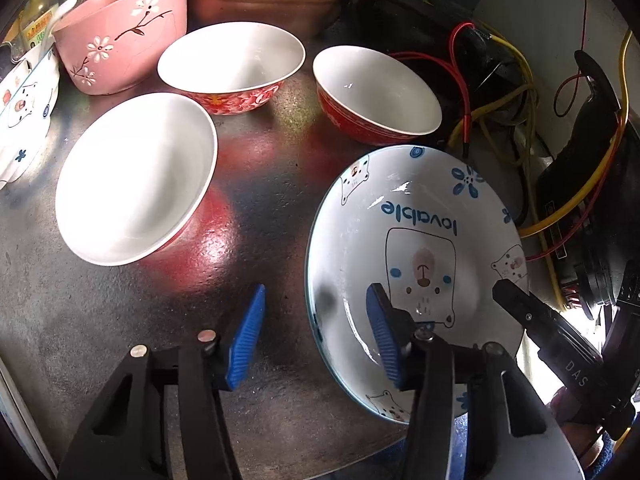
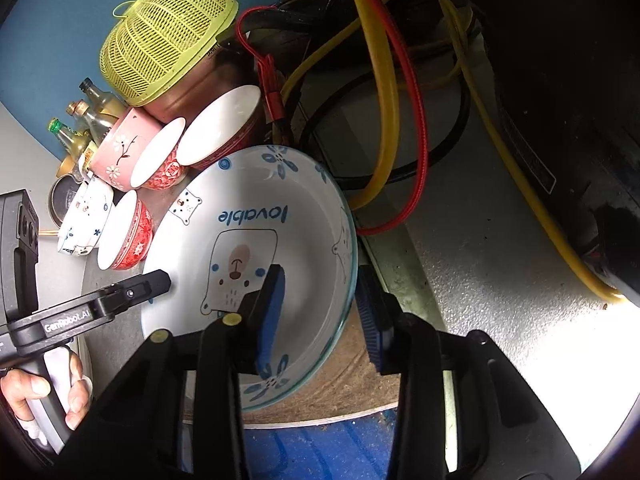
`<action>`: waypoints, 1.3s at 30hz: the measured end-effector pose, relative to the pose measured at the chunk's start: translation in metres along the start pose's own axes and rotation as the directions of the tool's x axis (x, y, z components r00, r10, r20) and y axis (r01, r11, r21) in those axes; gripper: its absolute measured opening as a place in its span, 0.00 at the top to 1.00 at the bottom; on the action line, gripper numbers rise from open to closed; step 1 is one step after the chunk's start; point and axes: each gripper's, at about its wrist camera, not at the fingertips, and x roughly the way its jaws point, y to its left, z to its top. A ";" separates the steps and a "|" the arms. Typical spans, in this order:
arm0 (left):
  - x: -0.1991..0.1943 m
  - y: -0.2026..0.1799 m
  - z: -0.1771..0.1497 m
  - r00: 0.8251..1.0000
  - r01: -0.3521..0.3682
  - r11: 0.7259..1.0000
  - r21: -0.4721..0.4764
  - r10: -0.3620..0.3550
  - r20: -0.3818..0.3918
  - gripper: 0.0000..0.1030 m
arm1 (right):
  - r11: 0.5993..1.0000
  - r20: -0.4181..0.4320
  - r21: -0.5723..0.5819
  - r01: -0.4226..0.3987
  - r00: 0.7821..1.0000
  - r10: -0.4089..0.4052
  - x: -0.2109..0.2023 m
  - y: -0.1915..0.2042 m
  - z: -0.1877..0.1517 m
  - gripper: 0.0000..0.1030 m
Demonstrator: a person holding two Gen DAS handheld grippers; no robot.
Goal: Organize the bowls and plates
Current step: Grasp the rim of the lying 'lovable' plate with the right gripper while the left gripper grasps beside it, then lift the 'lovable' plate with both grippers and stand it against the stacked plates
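A white bear plate marked "lovable" (image 1: 416,240) (image 2: 256,240) lies at the right edge of a dark round table (image 1: 240,280). My left gripper (image 1: 316,336) is open; its right finger is over the plate's near left rim, its left finger over the table. My right gripper (image 2: 324,308) is open and straddles the plate's right rim, one finger inside, one outside. Three red bowls with white insides (image 1: 136,176) (image 1: 232,64) (image 1: 376,92) and a pink flowered bowl (image 1: 124,36) stand behind. A second bear dish (image 1: 20,120) sits at far left.
A yellow-green basket (image 2: 164,40) covers a brown pot behind the bowls. Several bottles (image 2: 84,124) stand at the back left. Red and yellow cables (image 2: 392,100) and a black device lie to the right of the table, close to the plate.
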 end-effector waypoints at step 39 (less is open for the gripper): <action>-0.058 0.022 -0.059 0.997 0.020 1.000 -0.018 -0.018 0.078 0.85 | 0.998 0.033 -0.068 0.002 0.999 0.000 -0.035 0.029 -0.022 0.88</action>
